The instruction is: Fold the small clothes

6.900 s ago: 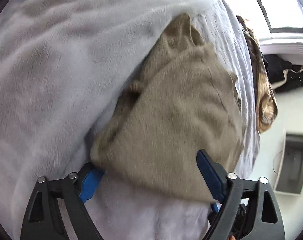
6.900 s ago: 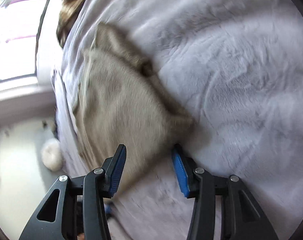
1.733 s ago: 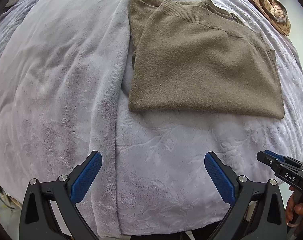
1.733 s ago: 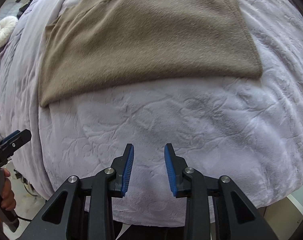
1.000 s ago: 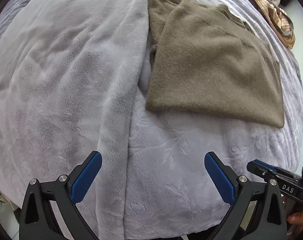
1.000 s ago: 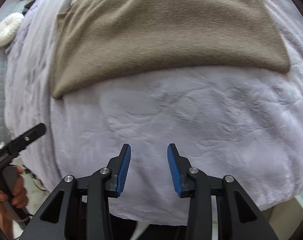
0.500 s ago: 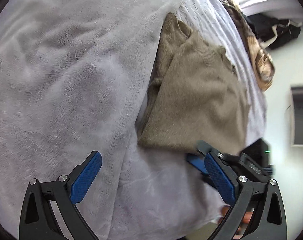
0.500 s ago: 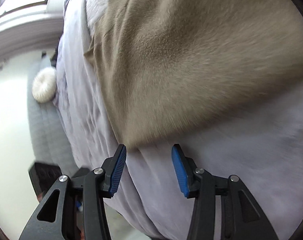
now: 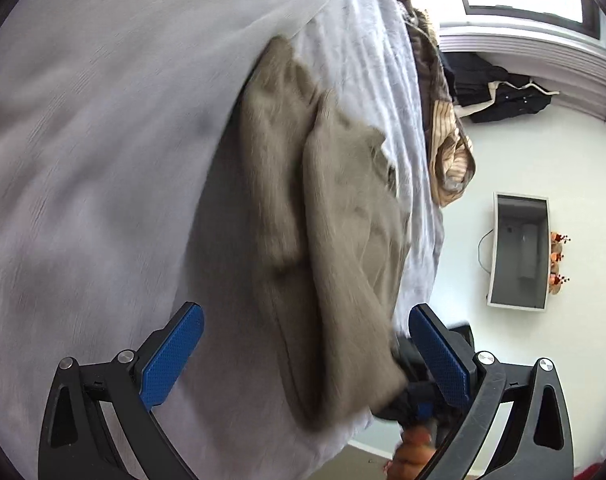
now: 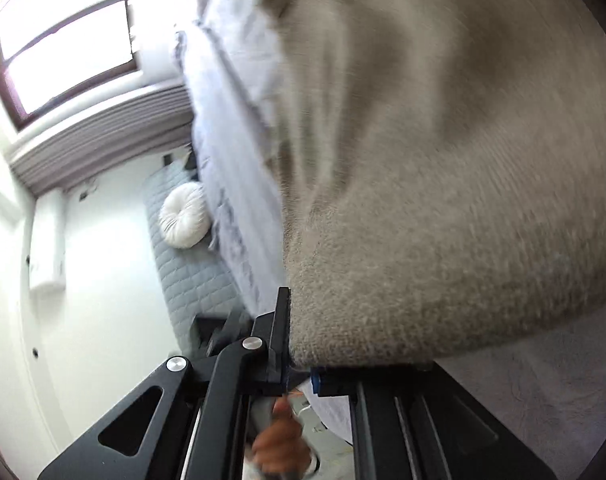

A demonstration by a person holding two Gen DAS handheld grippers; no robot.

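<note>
Meanwhile, a corner of the taupe knitted sweater [image 10: 423, 200] is clamped by the just-closed right gripper [image 10: 299, 360]; the left gripper [image 9: 303, 356] is held spread over it.

Two tools are showing: the left tool [image 9: 303, 352] and the right tool [image 10: 299, 356]. One taupe knit sweater [image 9: 335, 216] is lying on one bed [image 9: 103, 160]. One striped brown garment [image 9: 447, 152] is hanging at the bed's far edge, one round white cushion [image 10: 185, 215] is sitting beyond, and one window [image 10: 63, 40] is glowing.
</note>
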